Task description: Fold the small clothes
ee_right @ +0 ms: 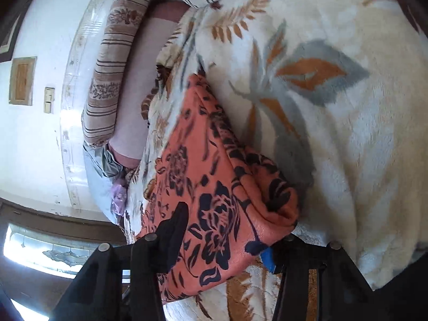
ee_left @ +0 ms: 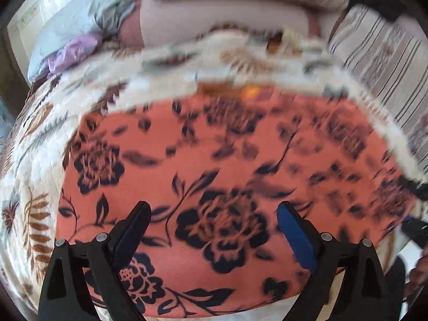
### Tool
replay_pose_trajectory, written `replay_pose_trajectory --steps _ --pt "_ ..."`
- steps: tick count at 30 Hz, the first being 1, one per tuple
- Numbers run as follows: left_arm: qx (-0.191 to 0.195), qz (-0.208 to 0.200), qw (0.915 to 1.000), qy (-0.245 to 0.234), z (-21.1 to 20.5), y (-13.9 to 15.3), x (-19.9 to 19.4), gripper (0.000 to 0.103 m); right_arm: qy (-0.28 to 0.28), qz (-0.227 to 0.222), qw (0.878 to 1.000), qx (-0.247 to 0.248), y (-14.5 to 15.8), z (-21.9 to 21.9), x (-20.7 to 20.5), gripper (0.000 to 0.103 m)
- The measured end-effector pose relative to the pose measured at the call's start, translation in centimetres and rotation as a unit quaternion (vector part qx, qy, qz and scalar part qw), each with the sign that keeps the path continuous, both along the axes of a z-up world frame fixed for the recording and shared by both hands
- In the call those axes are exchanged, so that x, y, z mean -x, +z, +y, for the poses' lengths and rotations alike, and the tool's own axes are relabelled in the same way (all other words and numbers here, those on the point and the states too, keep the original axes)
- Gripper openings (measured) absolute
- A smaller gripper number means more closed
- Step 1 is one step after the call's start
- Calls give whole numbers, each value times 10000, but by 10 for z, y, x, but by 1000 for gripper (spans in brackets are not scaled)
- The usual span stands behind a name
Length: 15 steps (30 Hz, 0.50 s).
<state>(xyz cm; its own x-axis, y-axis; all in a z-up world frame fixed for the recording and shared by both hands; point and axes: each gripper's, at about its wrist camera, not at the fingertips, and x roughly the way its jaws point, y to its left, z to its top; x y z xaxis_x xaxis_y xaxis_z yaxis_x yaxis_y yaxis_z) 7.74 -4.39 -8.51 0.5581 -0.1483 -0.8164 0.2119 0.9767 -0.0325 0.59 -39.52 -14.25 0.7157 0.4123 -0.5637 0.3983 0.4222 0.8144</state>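
Garment: the orange floral cloth (ee_left: 214,165) lies spread on the cream leaf-print blanket (ee_left: 165,61) of a bed, laid flat, I judge, so an edge can be carried over.
Left gripper (ee_left: 214,230): I see it spread wide and empty — the cloth sits between and beyond its fingers, not pinched.
Right gripper (ee_right: 227,238): jaws apart with a bunched fold of the cloth (ee_right: 214,187) lying between them; I cannot tell whether they grip it.
Background: striped pillows (ee_right: 112,67) by the wall, well apart from the work.
Blur: the left view smears — edges uncertain.
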Motion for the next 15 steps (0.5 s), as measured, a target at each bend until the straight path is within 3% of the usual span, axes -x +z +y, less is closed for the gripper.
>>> replay_pose_trajectory --steps 1,3,4,5,6,9,12,15 --pt "24 -187 9998 -17 -1 4 2 96 11 -31 9999 162 3 1 -3 64" --pt "-128 51 9999 -50 -6 -16 -4 96 146 48 9989 438 1 4 -13 67" --pt "-320 678 9971 -157 -11 -47 -12 98 215 95 9980 586 -1 5 -19 57" --pt "-281 323 9989 -195 -9 -50 -9 101 296 254 9957 844 1 8 -23 25" --pt "-302 217 9990 -239 -10 -47 -8 102 446 340 9933 1007 6 11 -29 14" --pt "100 559 9982 -176 1 -36 -15 101 732 132 9793 1883 56 32 -43 14" --pt "1020 602 9929 -122 36 -15 -14 98 1185 -562 9551 2655 127 83 -61 13" --pt "2330 336 9698 641 110 16 0 98 1864 -1185 9219 3184 171 158 -67 13"
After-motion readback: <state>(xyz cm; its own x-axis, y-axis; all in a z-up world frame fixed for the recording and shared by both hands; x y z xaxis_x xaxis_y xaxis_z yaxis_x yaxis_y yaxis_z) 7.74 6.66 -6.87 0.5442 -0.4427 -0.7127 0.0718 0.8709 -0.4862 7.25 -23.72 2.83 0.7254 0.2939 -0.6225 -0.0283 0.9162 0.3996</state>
